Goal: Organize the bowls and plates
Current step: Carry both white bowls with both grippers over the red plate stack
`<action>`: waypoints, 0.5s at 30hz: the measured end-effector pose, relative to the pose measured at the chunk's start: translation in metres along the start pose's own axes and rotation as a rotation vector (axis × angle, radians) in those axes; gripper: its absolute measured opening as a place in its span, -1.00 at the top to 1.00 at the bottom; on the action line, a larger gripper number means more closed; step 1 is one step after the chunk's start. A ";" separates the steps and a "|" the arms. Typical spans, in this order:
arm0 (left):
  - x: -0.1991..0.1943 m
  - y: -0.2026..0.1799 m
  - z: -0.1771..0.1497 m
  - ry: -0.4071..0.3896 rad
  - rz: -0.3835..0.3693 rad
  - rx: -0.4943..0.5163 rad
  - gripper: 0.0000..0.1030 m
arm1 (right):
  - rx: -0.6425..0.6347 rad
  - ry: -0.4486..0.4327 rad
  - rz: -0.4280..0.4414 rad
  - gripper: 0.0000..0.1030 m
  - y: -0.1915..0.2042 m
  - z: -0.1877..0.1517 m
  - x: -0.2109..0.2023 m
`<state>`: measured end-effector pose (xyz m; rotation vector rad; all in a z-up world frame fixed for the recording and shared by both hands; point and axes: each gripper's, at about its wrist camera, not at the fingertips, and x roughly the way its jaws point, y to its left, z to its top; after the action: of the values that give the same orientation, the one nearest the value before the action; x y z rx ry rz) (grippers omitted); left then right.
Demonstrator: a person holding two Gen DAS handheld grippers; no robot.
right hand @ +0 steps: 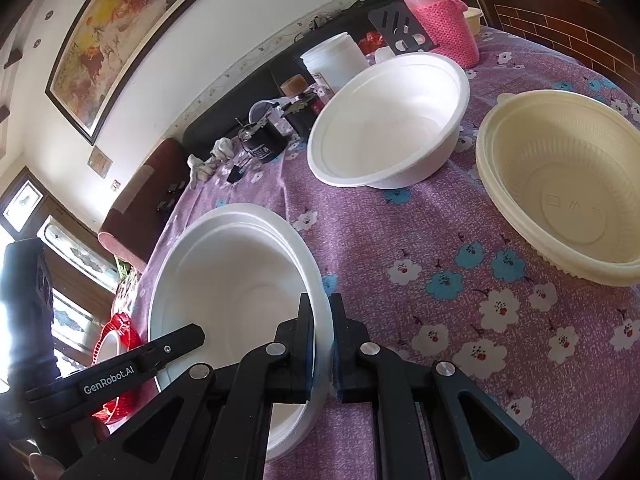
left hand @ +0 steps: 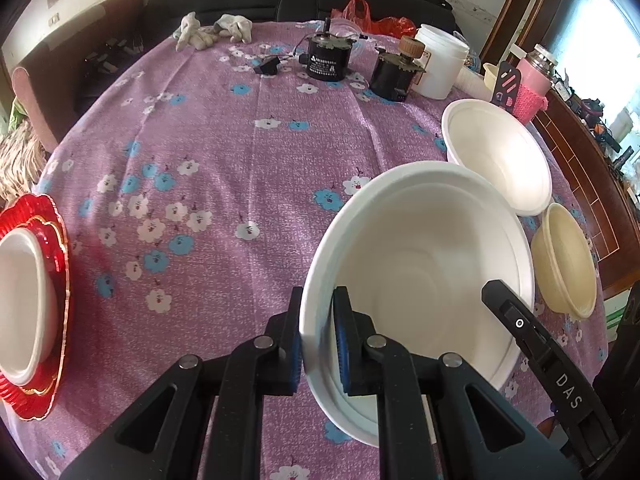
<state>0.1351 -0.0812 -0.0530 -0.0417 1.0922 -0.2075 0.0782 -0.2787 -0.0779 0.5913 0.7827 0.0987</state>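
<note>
My left gripper [left hand: 318, 344] is clenched on the near rim of a white foam bowl [left hand: 420, 276], one blue-padded finger outside the wall and the other inside it. My right gripper [right hand: 322, 344] is clamped on the same bowl's rim at the opposite side, again with one finger in and one out; its black finger shows in the left wrist view as a bar crossing the bowl's right edge. The rim looks doubled, as if more than one bowl were nested here, though I cannot tell for sure. The bowl sits tilted over the purple flowered tablecloth [left hand: 224, 184].

Just beyond it on the cloth stands a second white bowl [right hand: 386, 120], upright. Beside that, nearer the table's edge, is a cream ribbed bowl [right hand: 560, 196], also upright and apart from the others.

Far off to my left lies a red scalloped plate [left hand: 48, 304] with a white bowl [left hand: 22, 304] resting in it.

At the far side of the table I see two black cylindrical motors [left hand: 326, 58], a white plastic tub [left hand: 440, 62], a bottle in a pink knitted sleeve [right hand: 444, 20], a pair of grey work gloves [left hand: 212, 30] and a red plastic bag [left hand: 372, 18]. A framed painting [right hand: 120, 36] hangs on the wall behind.
</note>
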 end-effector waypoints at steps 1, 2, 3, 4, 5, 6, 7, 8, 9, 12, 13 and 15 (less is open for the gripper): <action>-0.003 0.001 0.000 -0.004 0.000 -0.001 0.75 | -0.003 -0.002 0.003 0.84 0.002 0.000 -0.001; -0.007 0.003 -0.001 -0.009 0.002 -0.002 0.75 | -0.008 -0.004 0.006 0.84 0.005 -0.001 -0.003; -0.011 0.006 -0.002 -0.018 0.005 -0.002 0.75 | -0.012 -0.005 0.009 0.84 0.008 -0.001 -0.004; -0.015 0.008 -0.002 -0.026 0.007 -0.004 0.75 | -0.021 -0.007 0.010 0.84 0.012 -0.002 -0.006; -0.021 0.012 -0.002 -0.035 0.011 -0.009 0.75 | -0.028 -0.009 0.012 0.84 0.017 -0.002 -0.007; -0.026 0.016 -0.002 -0.042 0.016 -0.014 0.75 | -0.033 -0.011 0.017 0.84 0.024 -0.002 -0.009; -0.032 0.020 -0.003 -0.053 0.020 -0.020 0.74 | -0.038 -0.011 0.023 0.84 0.029 -0.002 -0.010; -0.039 0.026 -0.003 -0.067 0.024 -0.028 0.74 | -0.047 -0.013 0.031 0.84 0.037 -0.002 -0.011; -0.047 0.034 -0.003 -0.082 0.029 -0.037 0.74 | -0.062 -0.018 0.040 0.84 0.048 -0.002 -0.013; -0.071 0.058 -0.003 -0.116 0.045 -0.070 0.74 | -0.106 -0.023 0.065 0.84 0.078 -0.003 -0.015; -0.078 0.066 -0.004 -0.129 0.052 -0.079 0.74 | -0.122 -0.025 0.076 0.84 0.090 -0.003 -0.016; -0.093 0.083 -0.004 -0.150 0.071 -0.098 0.74 | -0.153 -0.026 0.094 0.84 0.112 -0.006 -0.015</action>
<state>0.1023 0.0180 0.0150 -0.1045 0.9516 -0.0858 0.0778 -0.1873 -0.0116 0.4833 0.7147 0.2346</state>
